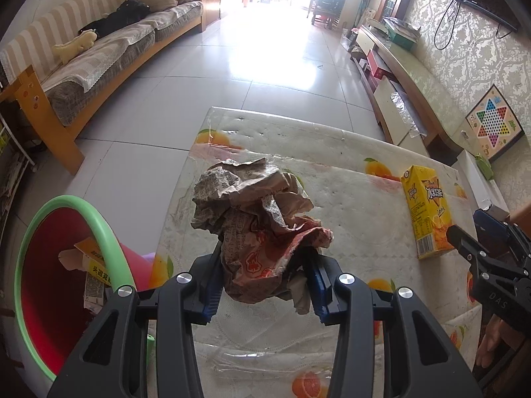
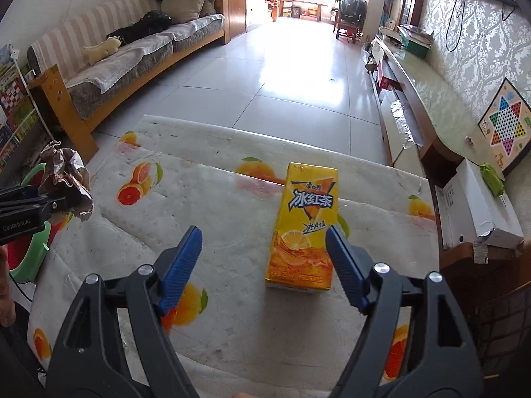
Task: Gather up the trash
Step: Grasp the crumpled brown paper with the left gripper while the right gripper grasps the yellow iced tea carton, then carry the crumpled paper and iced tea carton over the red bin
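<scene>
Left wrist view
My left gripper [image 1: 264,285]: clamped on the crumpled paper wrapper [image 1: 259,229], blue pads pressing its lower sides, and I've got it lifted clear of the worktop [image 1: 348,225].
Wrapper: brown and red printed paper, bunched into a loose wad, sticking up above my fingers.
Trash bin [image 1: 66,258]: down at my left, beside the worktop edge, green rim, red inside, with scraps of printed carton lying in it.
Iced tea carton [image 1: 428,212]: yellow, upright on the worktop to my right, well apart from the wrapper.
My right gripper [image 1: 464,245]: coming in from the right edge, its tip just beside the carton; from here I cannot tell how its jaws stand.

Right wrist view
My right gripper [image 2: 264,255]: jaws spread wide, nothing between the pads.
Iced tea carton [image 2: 305,229]: standing upright on the orange-print worktop [image 2: 212,199], just ahead of me, close to my right finger [image 2: 345,265].
My left gripper [image 2: 49,204]: at the far left, pinching the wrapper [image 2: 66,179] above the worktop edge.
Trash bin [image 2: 33,255]: green rim showing below that gripper.
</scene>
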A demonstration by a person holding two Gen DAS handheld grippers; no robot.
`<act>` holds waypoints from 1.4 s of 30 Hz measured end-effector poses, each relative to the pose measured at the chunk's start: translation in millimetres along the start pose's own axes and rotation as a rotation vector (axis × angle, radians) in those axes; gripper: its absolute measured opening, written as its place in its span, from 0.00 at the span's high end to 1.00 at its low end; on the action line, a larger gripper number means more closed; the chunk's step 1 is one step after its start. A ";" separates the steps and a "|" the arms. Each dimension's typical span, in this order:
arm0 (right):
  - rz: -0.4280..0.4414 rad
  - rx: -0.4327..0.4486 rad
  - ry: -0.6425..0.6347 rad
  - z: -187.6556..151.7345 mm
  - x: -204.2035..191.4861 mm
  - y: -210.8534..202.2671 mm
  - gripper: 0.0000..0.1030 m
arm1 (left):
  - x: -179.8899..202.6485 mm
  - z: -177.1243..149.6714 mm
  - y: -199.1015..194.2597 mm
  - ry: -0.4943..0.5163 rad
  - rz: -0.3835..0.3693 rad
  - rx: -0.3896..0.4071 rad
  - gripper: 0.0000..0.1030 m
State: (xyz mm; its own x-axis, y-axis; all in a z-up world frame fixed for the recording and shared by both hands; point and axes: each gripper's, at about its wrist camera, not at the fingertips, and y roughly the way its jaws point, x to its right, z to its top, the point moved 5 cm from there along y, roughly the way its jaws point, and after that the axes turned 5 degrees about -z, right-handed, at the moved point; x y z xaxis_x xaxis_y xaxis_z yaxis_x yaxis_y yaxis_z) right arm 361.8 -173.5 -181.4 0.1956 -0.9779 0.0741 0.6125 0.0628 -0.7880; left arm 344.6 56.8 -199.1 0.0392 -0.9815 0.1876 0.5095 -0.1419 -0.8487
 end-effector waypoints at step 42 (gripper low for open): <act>-0.016 0.049 0.110 -6.9 13.8 -80.2 0.46 | 17.2 -15.5 -97.3 0.069 -0.108 0.128 0.61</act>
State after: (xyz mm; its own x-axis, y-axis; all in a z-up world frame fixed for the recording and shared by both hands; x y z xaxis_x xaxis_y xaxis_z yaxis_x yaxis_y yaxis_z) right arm 310.1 -193.5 -121.5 0.1023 -0.9946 0.0167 0.6522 0.0544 -0.7561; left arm 282.4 51.7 -120.9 -0.0781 -0.9685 0.2365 0.6126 -0.2338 -0.7550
